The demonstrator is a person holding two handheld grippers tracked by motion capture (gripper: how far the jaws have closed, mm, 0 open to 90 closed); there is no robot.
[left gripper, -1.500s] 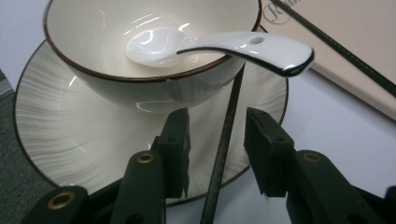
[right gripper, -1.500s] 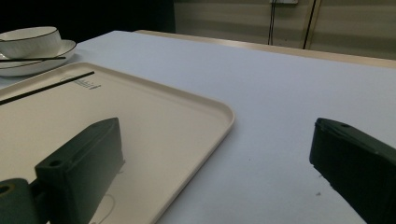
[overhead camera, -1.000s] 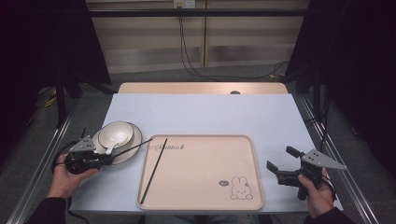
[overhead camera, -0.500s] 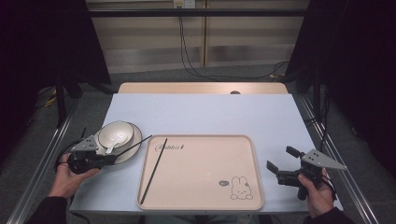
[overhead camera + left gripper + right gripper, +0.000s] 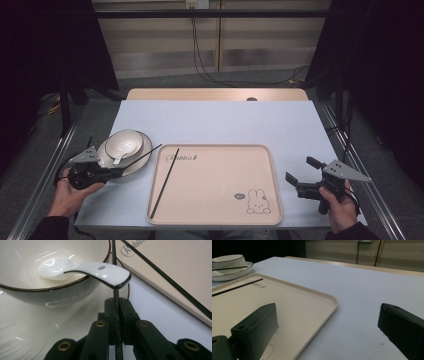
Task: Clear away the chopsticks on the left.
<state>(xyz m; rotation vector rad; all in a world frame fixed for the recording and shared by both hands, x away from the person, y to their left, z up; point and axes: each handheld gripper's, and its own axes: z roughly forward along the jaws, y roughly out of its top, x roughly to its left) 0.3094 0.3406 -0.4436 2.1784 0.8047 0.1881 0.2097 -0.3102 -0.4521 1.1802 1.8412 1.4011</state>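
Left gripper (image 5: 117, 315) pinches one chopstick; right gripper (image 5: 306, 175) gapes wide, holding nothing.

The held chopstick (image 5: 114, 270) runs forward past the spoon (image 5: 85, 271) handle, across the plate (image 5: 142, 155). One bowl (image 5: 122, 142) sits on one plate, one spoon inside. A second chopstick (image 5: 165, 182) lies on the single tray (image 5: 220, 200).

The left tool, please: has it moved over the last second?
Yes: the left tool, shut on a chopstick, has drifted slightly toward the tray.
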